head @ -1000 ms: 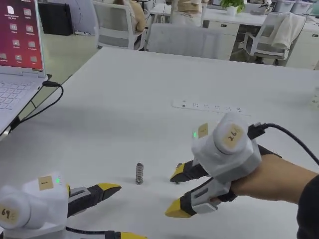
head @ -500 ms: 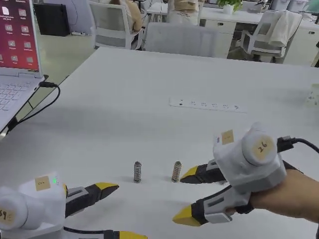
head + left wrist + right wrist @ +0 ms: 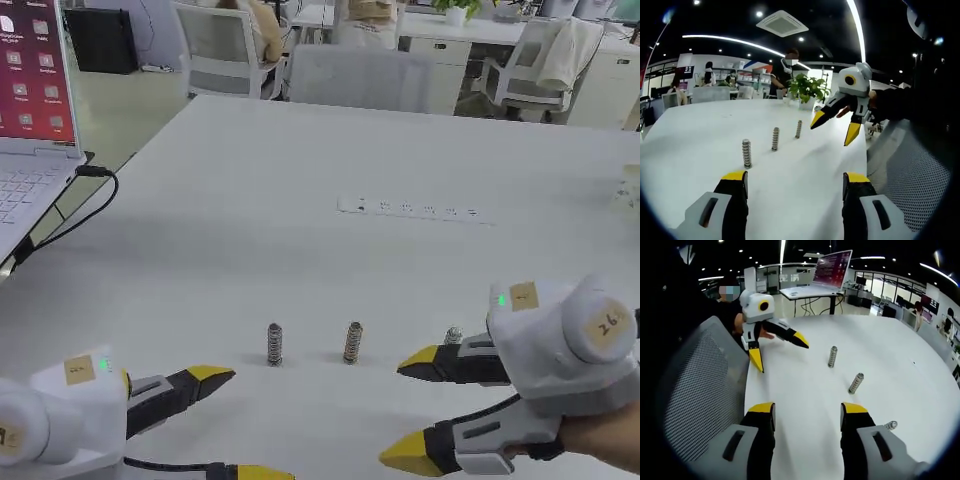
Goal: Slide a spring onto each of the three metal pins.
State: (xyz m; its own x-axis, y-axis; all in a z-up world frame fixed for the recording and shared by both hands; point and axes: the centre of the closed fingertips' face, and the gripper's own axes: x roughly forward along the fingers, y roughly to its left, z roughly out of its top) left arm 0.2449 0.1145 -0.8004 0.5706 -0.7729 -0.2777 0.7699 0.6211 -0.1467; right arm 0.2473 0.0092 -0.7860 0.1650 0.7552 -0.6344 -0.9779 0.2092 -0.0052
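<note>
Three springs stand upright in a row on the white table [image 3: 300, 260]: the left spring [image 3: 275, 344], the middle spring [image 3: 353, 342], and a third one [image 3: 453, 336] partly hidden behind my right gripper's upper jaw. My right gripper [image 3: 410, 407] is open and holds nothing, to the right of the row. At the bottom left my left gripper [image 3: 235, 425] is open too, just short of the left spring. The left gripper view shows the same row [image 3: 775, 139] ahead of the left gripper [image 3: 795, 177]. In the right gripper view, the springs [image 3: 856, 383] lie beyond the right gripper [image 3: 808, 408].
An open laptop [image 3: 25, 120] with a black cable [image 3: 90, 215] sits at the table's left edge. A white power strip [image 3: 415, 210] lies further back. Office chairs [image 3: 365, 80] stand behind the far edge. A mesh chair back [image 3: 705, 390] is close by.
My right gripper has drawn back to the right, away from the middle pin, uncovering a spring on it and the third one behind its jaw. The left gripper has barely moved.
</note>
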